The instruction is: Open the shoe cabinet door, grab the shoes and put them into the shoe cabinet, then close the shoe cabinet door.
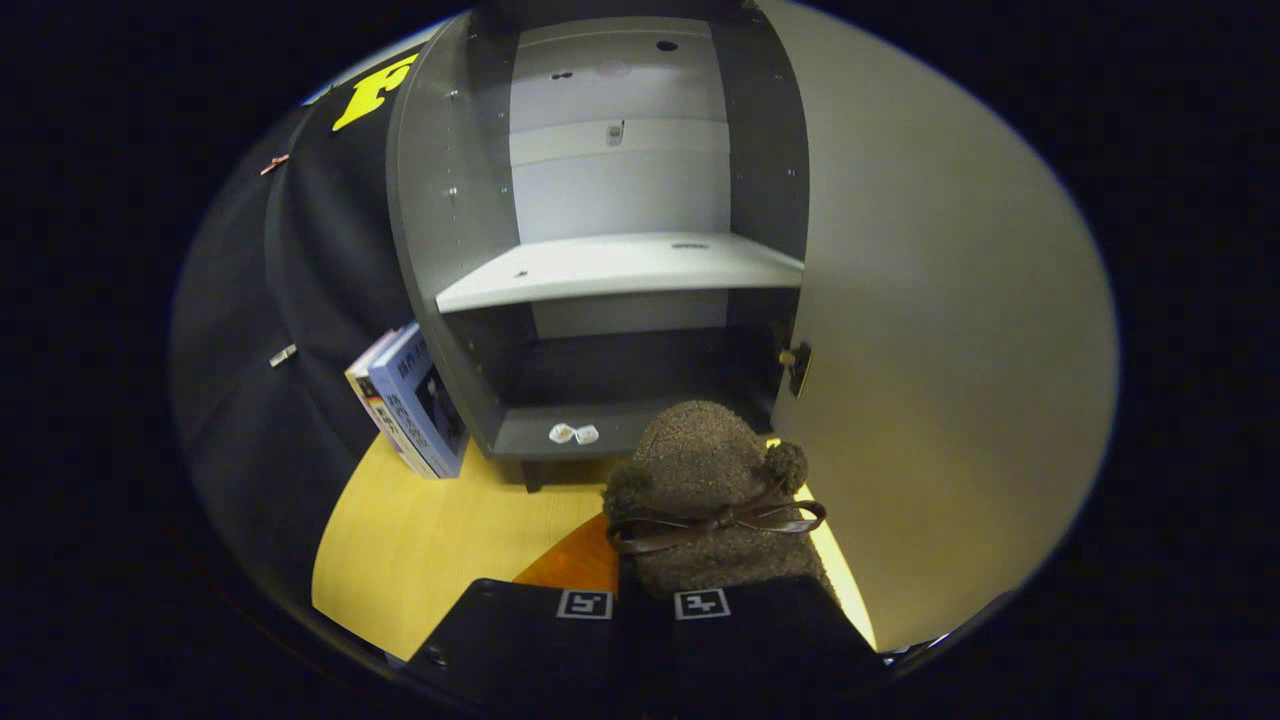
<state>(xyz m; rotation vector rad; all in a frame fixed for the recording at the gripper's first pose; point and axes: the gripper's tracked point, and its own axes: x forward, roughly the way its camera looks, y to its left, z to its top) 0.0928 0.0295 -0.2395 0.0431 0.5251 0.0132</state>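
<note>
A fuzzy brown shoe with two pom-poms and a dark ribbon bow sticks out ahead of my gripper, whose fingers are shut on its heel end. The shoe hangs above the floor, its toe pointing at the grey shoe cabinet. The cabinet stands open just beyond the shoe. Its pale door is swung wide to the right of the shoe. Inside, a white shelf splits the cabinet. The dark lower compartment lies straight ahead of the toe.
Two small white packets lie on the front lip of the cabinet's bottom board. Several books lean against the cabinet's left side. A yellow wooden floor with an orange patch lies below. Black cloth wall stands left.
</note>
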